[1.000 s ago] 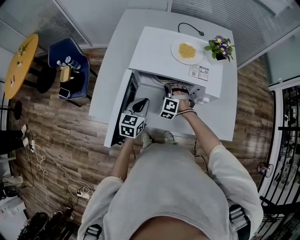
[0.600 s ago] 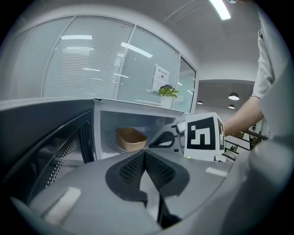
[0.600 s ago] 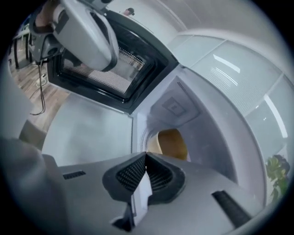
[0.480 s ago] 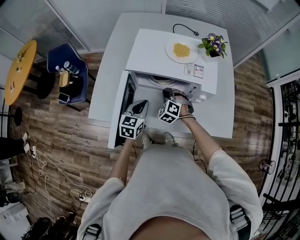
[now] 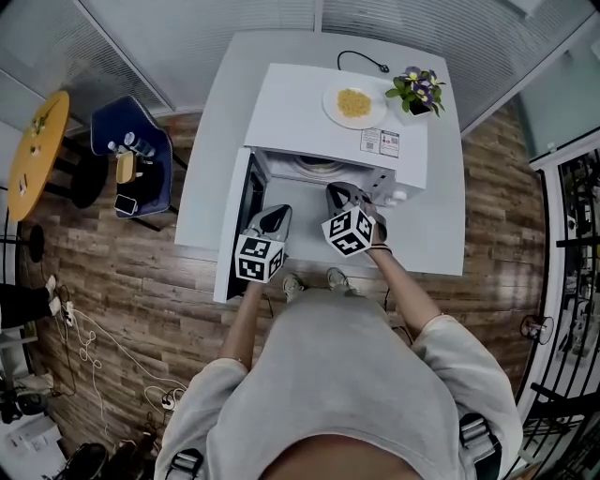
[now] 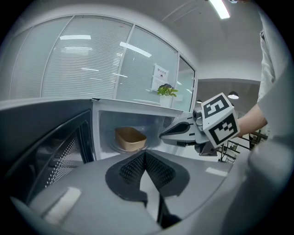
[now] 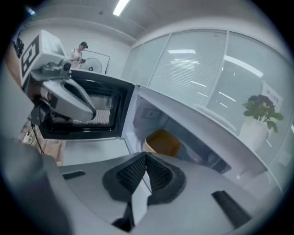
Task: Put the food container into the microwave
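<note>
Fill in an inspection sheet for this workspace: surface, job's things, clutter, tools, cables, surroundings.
Surface: white table carrying a microwave, its door swung open.
Job's things: brown food container sits inside the microwave.
Clutter: plate of yellow food and a potted plant on top of the microwave.
Tools: left tool shut, empty; right tool shut, empty; both in front of the opening.
Cables: black cable on the table behind the microwave; loose cords on the floor.
Surroundings: wood floor, blue chair, yellow round table, glass walls with blinds.
</note>
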